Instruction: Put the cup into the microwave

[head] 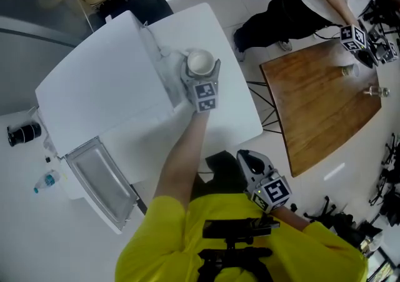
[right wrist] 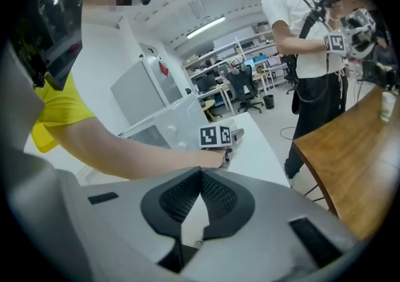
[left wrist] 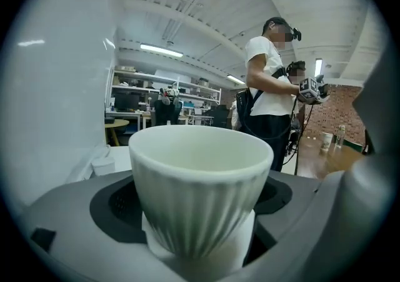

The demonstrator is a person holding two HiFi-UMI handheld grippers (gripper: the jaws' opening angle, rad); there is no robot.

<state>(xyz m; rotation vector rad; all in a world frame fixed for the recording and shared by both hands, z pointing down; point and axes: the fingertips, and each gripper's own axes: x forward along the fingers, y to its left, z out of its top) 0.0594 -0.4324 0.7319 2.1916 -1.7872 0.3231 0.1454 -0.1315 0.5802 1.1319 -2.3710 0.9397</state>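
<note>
Left gripper view: left gripper (left wrist: 199,237) has its jaws pinching the cup (left wrist: 199,181), one dark pad on each side of the ribbed wall. The cup is pale, upright, open side up, with nothing visible inside. It sits right between the jaws, base low in the gap. Can't tell whether it rests on anything.

Just left of the jaws: the white wall of the microwave (left wrist: 50,99). The cup is outside it, alongside. Ahead of the jaws and well apart: a person in a white shirt (left wrist: 269,87) holding another gripper. A wooden table (left wrist: 340,156) is off to the right, shelving far behind.

Right gripper view: right gripper (right wrist: 201,174) has its jaws pressed together, pads meeting, nothing in them. Ahead of these jaws is the outstretched left arm.

Head view: the cup-holding jaws are over the white table (head: 237,112), at the microwave's right side. The microwave door (head: 103,184) is swung open, well back and left of those jaws. The right gripper is low by the person's body, well apart from the cup.
</note>
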